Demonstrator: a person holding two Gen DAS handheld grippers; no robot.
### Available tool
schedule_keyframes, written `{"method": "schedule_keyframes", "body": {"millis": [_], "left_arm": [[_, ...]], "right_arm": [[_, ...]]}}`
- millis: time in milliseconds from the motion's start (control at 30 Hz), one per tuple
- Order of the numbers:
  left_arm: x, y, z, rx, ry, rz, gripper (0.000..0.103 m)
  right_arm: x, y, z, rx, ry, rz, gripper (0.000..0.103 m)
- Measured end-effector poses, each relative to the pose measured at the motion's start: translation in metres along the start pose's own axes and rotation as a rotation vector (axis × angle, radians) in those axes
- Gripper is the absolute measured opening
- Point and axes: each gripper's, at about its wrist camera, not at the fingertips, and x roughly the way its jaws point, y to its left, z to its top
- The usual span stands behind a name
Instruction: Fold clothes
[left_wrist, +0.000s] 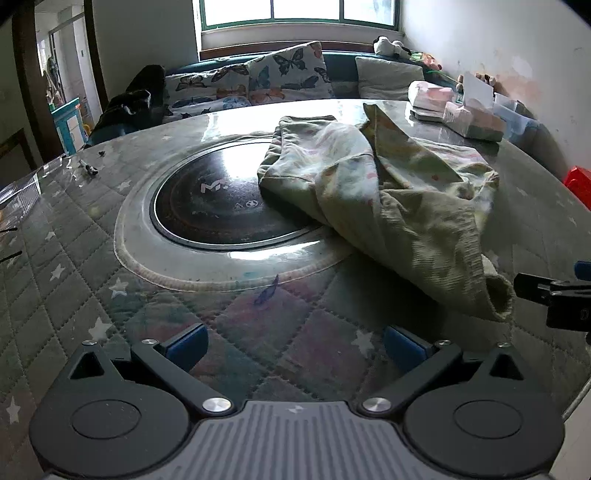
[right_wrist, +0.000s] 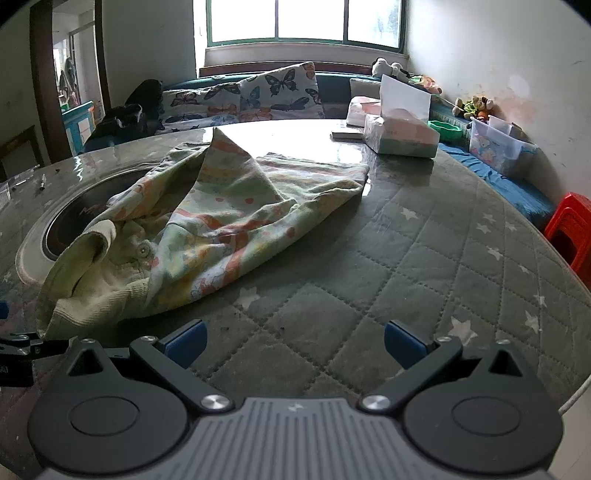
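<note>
The printed garment (right_wrist: 207, 225) lies crumpled on the quilted table (right_wrist: 424, 258), partly over the inset cooktop (left_wrist: 218, 206); we judge it light, limp and easy to bunch. We'd pinch the ribbed cuff (left_wrist: 496, 295) or a hem edge. Left gripper (left_wrist: 293, 349) and right gripper (right_wrist: 293, 345) both gape wide, holding nothing.

A pale green garment (right_wrist: 207, 229) with orange and pink print is lying crumpled on the table (right_wrist: 424, 258). One part is standing up in a peak, and a ribbed cuff (left_wrist: 498, 299) is pointing toward the near edge.
</note>
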Motion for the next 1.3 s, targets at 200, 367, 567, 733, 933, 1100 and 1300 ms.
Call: {"method": "schedule_keyframes", "body": {"millis": [200, 367, 567, 733, 933, 1100, 1300], "left_arm": [[0.0, -0.006, 0.0, 0.015, 0.014, 0.002, 0.103], [-0.003, -0.012, 0.0, 0.033, 0.009, -0.005, 0.103], [-0.004, -0.015, 0.002, 0.042, 0.008, -0.005, 0.103], [-0.003, -0.017, 0.003, 0.049, 0.011, -0.006, 0.103], [-0.003, -0.019, 0.003, 0.054, 0.016, -0.008, 0.103], [-0.003, -0.018, 0.005, 0.052, 0.017, -0.006, 0.103], [-0.001, -0.018, 0.007, 0.052, 0.022, -0.006, 0.103]], "right_arm": [[-0.001, 0.001, -0.001, -0.001, 0.002, -0.002, 0.103], [-0.003, 0.001, -0.002, -0.003, 0.001, 0.002, 0.103], [-0.004, 0.002, -0.002, -0.005, 0.001, 0.004, 0.103], [-0.003, 0.003, -0.001, -0.009, 0.003, 0.005, 0.103], [-0.002, 0.005, 0.0, -0.011, 0.006, 0.007, 0.103], [0.0, 0.004, 0.0, -0.01, 0.009, 0.008, 0.103], [0.002, 0.006, 0.0, -0.014, 0.015, 0.011, 0.103]]}}
